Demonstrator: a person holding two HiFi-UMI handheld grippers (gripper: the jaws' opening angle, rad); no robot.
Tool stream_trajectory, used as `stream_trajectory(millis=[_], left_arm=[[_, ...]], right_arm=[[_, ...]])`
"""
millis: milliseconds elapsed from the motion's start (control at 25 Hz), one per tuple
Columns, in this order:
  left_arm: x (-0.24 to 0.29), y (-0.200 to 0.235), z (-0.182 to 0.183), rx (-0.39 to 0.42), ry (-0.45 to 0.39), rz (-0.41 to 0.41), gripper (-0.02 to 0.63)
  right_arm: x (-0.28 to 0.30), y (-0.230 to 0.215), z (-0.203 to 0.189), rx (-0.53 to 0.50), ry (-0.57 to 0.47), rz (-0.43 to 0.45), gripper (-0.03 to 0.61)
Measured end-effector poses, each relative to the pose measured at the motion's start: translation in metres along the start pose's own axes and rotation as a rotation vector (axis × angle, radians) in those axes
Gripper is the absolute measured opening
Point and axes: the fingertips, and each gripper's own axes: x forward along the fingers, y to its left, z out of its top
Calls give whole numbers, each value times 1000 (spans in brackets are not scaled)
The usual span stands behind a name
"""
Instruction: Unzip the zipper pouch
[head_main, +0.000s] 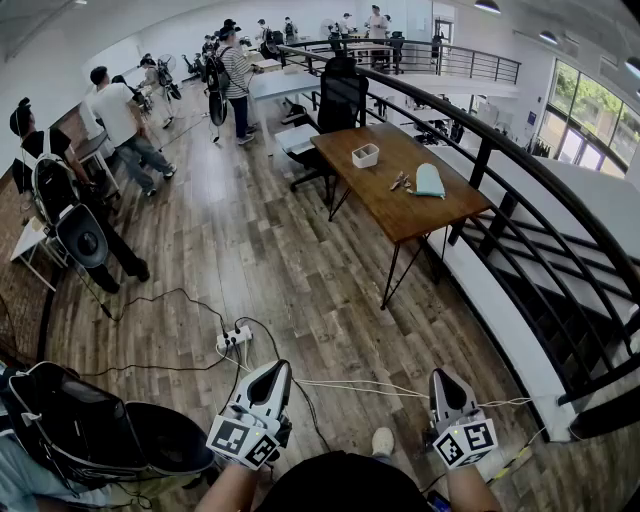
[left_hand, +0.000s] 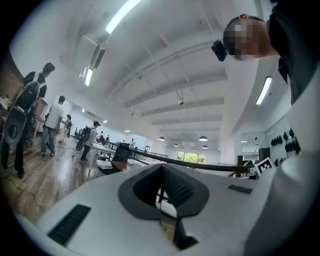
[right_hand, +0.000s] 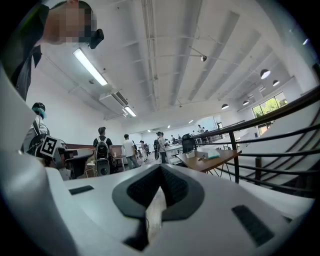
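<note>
The zipper pouch (head_main: 430, 180) is a pale teal pouch lying flat near the right end of a wooden table (head_main: 380, 205), far ahead of me. In the right gripper view the pouch (right_hand: 214, 154) shows small on that distant table (right_hand: 205, 162). My left gripper (head_main: 272, 368) and right gripper (head_main: 443, 376) hang low over the wooden floor at the bottom of the head view, well short of the table. Both are shut with nothing between the jaws, as seen in the left gripper view (left_hand: 161, 186) and the right gripper view (right_hand: 160, 187).
A small white box (head_main: 366, 155) and some small items (head_main: 398, 182) also lie on the table. A black office chair (head_main: 340, 95) stands behind it. A black railing (head_main: 480, 150) runs along the right. A power strip (head_main: 234, 340) with cables lies on the floor; several people stand at the left.
</note>
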Motion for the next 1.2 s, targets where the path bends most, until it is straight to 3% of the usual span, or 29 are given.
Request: stream_trajectory(millis=[200,600,880,920,1000,1040,1080,1200], left_arm=[[6,-7,4,4,-30,-6,12],[29,-25,-5,14,9,-1,12],[70,-53,-10,60,8,5,14],[77,-58,-10,61,-3,7,15],[90,-66,-8,52,-27,15,46],[97,-69,-9,44,-34,20,120],[104,-72,-10,39,-37,27,173],[122,-79,-16,46,-32,47,234]], right_arm=[[0,-14,5,-10,-7,-2,-8],[7,-37,10,12,-14,29,-8],[2,-71,39,-70,-79,20,-3],[1,-77,44,-74,-91,24,12],[0,-91,54,-55,-117,31,173],[0,-99,59,-36,-133,29,214],[0,-108,63,-18,-149,23,241],[-1,-130,70,-6,-169,6,305]])
